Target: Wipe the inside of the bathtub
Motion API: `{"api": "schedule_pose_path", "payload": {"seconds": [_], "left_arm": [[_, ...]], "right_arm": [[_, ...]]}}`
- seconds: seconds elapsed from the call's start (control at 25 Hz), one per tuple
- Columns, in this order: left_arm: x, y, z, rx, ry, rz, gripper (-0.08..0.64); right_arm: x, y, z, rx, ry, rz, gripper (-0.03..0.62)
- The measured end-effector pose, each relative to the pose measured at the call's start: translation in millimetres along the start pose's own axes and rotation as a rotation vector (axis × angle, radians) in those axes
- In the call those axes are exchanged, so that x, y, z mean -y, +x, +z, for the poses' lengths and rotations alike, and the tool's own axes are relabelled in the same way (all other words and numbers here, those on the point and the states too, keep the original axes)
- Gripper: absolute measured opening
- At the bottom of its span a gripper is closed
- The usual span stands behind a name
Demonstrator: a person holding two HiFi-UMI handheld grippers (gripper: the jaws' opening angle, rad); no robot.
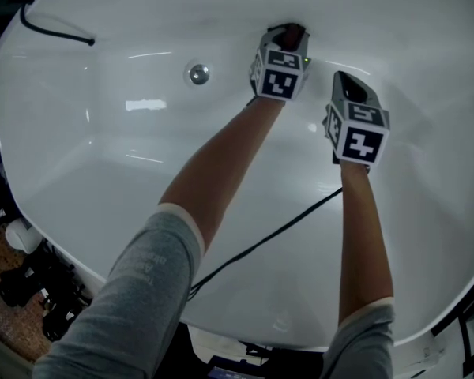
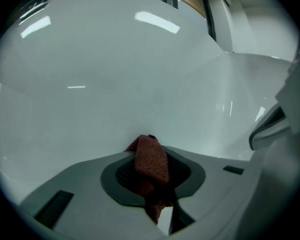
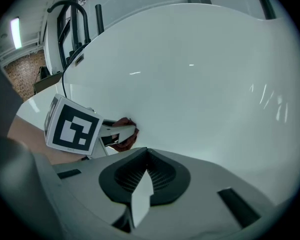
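Here the left gripper pinches a rust-red, coarse-knit cloth. The cloth's long axis runs along the jaws, and its tip presses the far wall of the glossy white bathtub, right of a round chrome fitting. Just beside it, the right gripper has its jaws pressed together, empty.

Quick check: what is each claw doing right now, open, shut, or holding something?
Left claw: shut on a reddish-brown cloth.
Right claw: shut, nothing between its jaws.
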State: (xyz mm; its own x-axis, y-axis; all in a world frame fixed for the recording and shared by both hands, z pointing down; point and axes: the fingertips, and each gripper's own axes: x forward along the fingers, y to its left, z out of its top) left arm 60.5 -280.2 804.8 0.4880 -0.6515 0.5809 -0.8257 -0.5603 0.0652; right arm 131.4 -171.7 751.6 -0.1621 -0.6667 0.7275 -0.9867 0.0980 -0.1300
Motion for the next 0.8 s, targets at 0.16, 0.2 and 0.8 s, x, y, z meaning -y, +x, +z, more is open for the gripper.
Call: {"api": "schedule_pose_path", "payload": {"seconds": [0.16, 0.2, 0.8], "left_arm": [[-51.6, -12.6, -17.5, -0.021, -0.040, 0.093, 0.091], [-68.2, -16.3, -24.3, -0.032, -0.058, 0.124, 0.091], [-17.1, 12.9, -36.1, -0.073, -0.082, 0.049, 0.091]], "right_arm": [[-1.5, 3.6, -0.5, 0.001, 0.001, 0.001, 0.006], [-3.2, 4.8, -1.5, 0.000, 0.000, 0.004, 0.006], [-1.0, 11.0, -10.0, -0.002, -0.003, 0.011, 0.006]]}}
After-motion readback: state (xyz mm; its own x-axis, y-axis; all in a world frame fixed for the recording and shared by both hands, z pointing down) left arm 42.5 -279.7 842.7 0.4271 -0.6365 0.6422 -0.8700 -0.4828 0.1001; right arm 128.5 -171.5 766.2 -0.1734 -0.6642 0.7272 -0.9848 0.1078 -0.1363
